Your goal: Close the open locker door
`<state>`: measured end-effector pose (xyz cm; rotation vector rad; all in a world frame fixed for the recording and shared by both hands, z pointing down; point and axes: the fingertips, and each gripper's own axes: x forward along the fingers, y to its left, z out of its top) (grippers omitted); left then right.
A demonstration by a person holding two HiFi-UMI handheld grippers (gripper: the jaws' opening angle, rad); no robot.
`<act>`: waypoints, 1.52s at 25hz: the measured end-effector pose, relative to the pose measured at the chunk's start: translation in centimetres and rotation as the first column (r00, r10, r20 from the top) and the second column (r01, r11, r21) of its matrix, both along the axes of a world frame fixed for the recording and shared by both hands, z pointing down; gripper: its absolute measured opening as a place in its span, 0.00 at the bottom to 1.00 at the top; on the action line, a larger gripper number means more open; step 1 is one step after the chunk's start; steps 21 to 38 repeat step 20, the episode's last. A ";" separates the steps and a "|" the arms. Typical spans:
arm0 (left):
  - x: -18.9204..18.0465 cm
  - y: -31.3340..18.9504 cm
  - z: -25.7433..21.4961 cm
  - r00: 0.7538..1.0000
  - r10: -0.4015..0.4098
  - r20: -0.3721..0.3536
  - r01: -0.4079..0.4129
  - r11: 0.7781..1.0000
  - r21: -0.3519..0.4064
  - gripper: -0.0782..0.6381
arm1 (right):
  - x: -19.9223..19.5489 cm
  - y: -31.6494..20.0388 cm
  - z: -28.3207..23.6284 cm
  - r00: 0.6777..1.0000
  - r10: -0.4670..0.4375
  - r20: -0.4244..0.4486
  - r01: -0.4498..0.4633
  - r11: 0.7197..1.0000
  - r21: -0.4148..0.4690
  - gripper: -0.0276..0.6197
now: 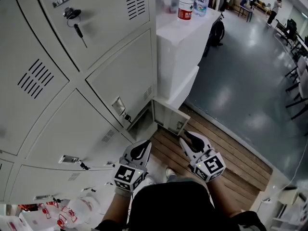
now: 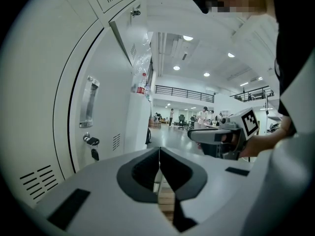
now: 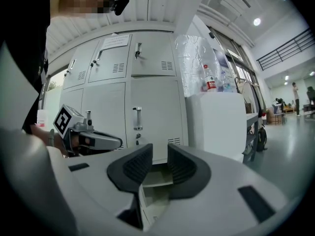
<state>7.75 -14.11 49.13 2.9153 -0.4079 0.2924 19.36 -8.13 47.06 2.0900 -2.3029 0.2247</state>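
Note:
The open locker door hangs out from the lowest row of grey lockers, with its dark compartment to its left. My left gripper hovers just below the compartment, and its jaws are shut with nothing between them. My right gripper sits just below the door's outer edge. It is open and empty, and the open compartment shows through the gap between its jaws. Each gripper view also shows the other gripper beside it.
A white cabinet with water bottles stands right of the lockers. Keys hang in an upper locker. A wooden platform lies underfoot, plastic bags at lower left, chairs at far right.

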 end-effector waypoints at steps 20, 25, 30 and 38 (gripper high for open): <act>-0.2 0.1 0.2 1.000 -0.016 0.007 0.016 1.000 0.003 0.14 | 0.4 0.5 0.7 1.000 0.011 -0.008 -0.011 1.000 -0.007 0.20; -0.2 0.1 0.2 1.000 -0.016 0.007 0.016 1.000 0.003 0.14 | 0.4 0.5 0.7 1.000 0.011 -0.008 -0.011 1.000 -0.007 0.20; -0.2 0.1 0.2 1.000 -0.016 0.007 0.016 1.000 0.003 0.14 | 0.4 0.5 0.7 1.000 0.011 -0.008 -0.011 1.000 -0.007 0.20; -0.2 0.1 0.2 1.000 -0.016 0.007 0.016 1.000 0.003 0.14 | 0.4 0.5 0.7 1.000 0.011 -0.008 -0.011 1.000 -0.007 0.20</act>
